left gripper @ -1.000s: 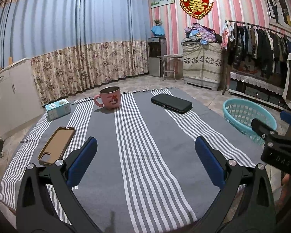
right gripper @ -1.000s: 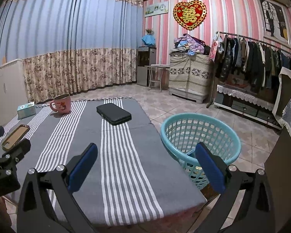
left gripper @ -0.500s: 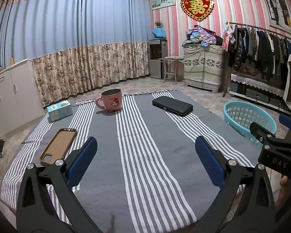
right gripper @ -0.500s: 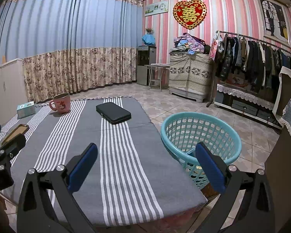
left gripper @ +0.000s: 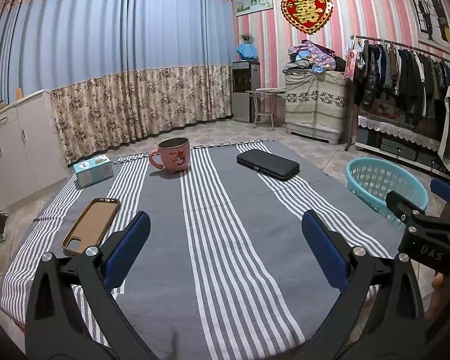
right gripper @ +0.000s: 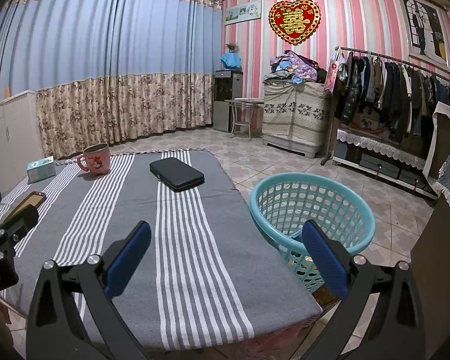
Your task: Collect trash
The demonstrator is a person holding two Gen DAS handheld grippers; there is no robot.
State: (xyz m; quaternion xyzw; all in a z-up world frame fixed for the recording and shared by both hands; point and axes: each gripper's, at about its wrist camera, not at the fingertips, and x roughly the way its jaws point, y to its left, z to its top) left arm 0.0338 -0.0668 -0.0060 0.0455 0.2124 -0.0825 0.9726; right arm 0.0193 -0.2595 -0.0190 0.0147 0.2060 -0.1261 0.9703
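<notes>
A turquoise plastic basket (right gripper: 312, 207) stands on the floor at the table's right edge; it also shows in the left wrist view (left gripper: 384, 183). My left gripper (left gripper: 225, 249) is open and empty above the near middle of the striped cloth (left gripper: 225, 210). My right gripper (right gripper: 225, 255) is open and empty above the table's near right corner, its right finger (right gripper: 324, 258) in front of the basket. No loose trash shows on the cloth.
On the cloth lie a brown phone case (left gripper: 91, 225), a pink mug (left gripper: 174, 156), a small teal box (left gripper: 93, 169) and a black case (left gripper: 267, 165). White cabinets stand left. A clothes rack (right gripper: 399, 96) and a covered chest (right gripper: 297, 114) stand at the back right.
Both grippers have pulled back and risen slightly, so the table looks a little farther. Both stay open and empty.
</notes>
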